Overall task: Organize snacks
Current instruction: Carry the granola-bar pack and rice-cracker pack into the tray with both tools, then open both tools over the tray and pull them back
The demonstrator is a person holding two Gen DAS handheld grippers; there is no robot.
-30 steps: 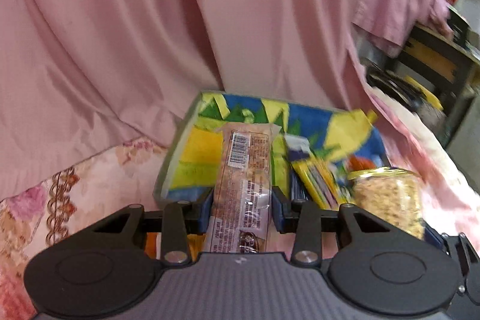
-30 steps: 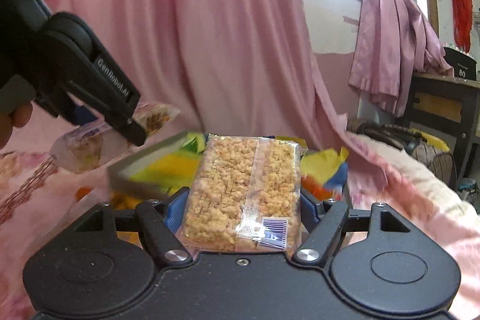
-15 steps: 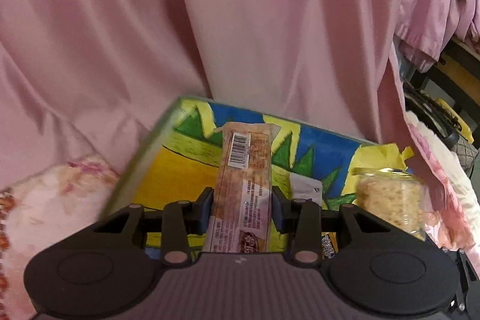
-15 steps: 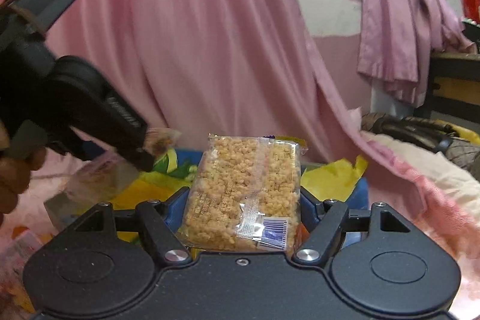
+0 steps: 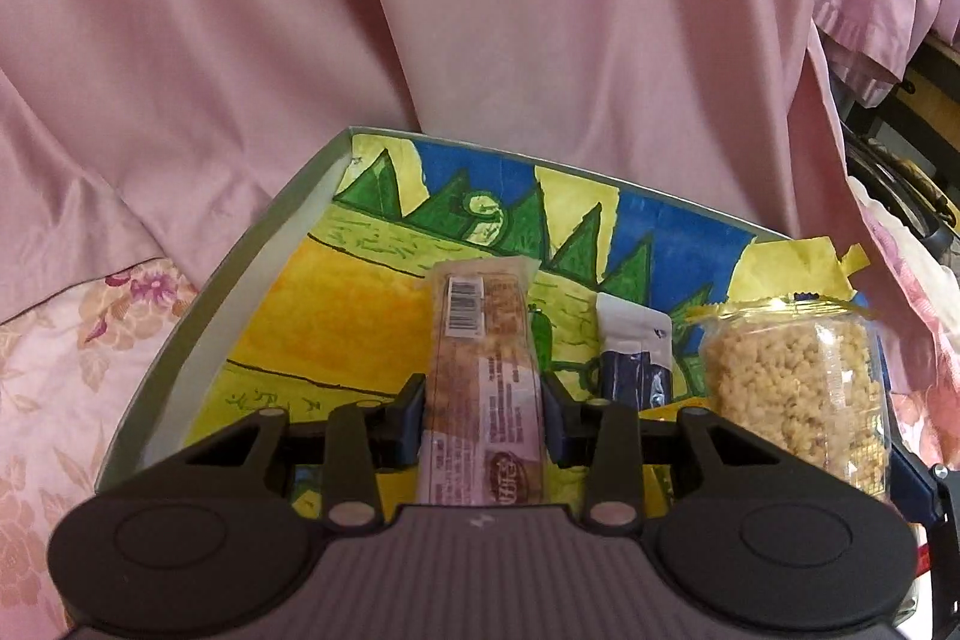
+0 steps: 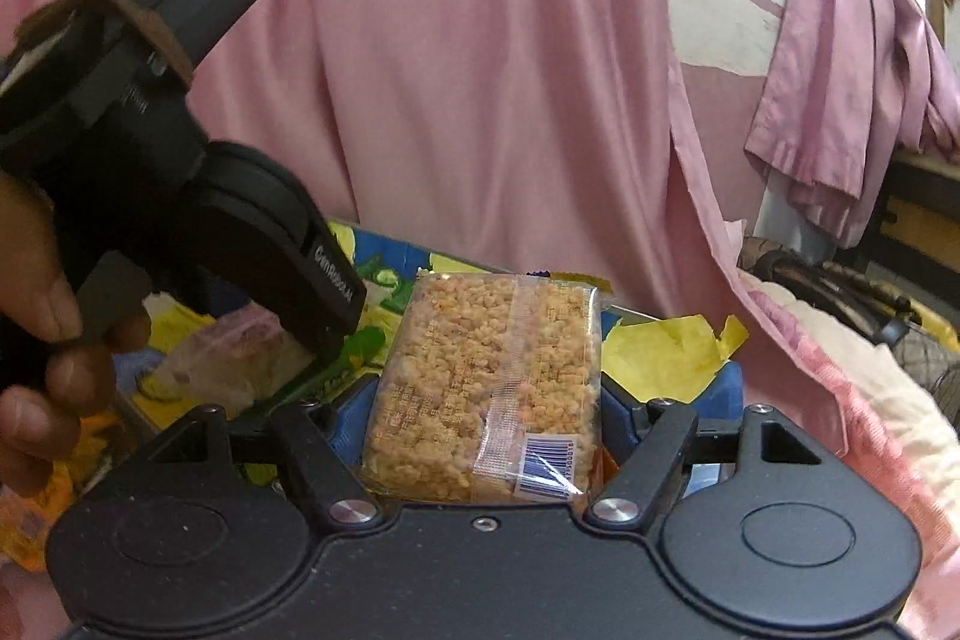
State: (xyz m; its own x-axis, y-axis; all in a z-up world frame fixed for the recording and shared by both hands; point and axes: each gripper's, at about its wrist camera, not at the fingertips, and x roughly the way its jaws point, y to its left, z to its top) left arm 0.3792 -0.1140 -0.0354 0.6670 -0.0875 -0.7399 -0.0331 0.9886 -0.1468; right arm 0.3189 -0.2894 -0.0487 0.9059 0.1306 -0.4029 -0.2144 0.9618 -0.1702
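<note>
Left claw (image 5: pixel 483 400): pinching a narrow wrapped snack bar (image 5: pixel 483 370) across its width, low on the wrapper, the barcode end sticking out forward over the box.
Right claw (image 6: pixel 486 400): pinching a wide clear pack of puffed-grain cake (image 6: pixel 489 376) by its two long edges, pads well apart because the pack is broad.
Where the snacks are: both held in the air above the painted cardboard box (image 5: pixel 240 292) — the bar over its yellow floor, the grain pack over its right side.
Box: shallow, open-topped, lined with a green, yellow and blue drawing; it sits on a flowered bedspread (image 5: pixel 66 340) against a pink curtain (image 5: pixel 480 10).
Already inside: a small dark-blue-and-white sachet (image 5: pixel 633 358) lies on the box floor between the two held snacks.
Bar, handling: judged light and fairly stiff, glossy film — likely slippery, so a grip across the middle of the width suits it better than the crimped ends.
Grain pack, handling: judged light but crumbly; hard squeezing could crack the cake, and the loose film may slide. The long edges, where it is held now, look the safest place.
Person: a hand (image 6: pixel 42 328) wraps the left tool's handle, seen from the right camera.
Release, as I judge it: lower each close to the box floor before letting go, clear of the sachet.
</note>
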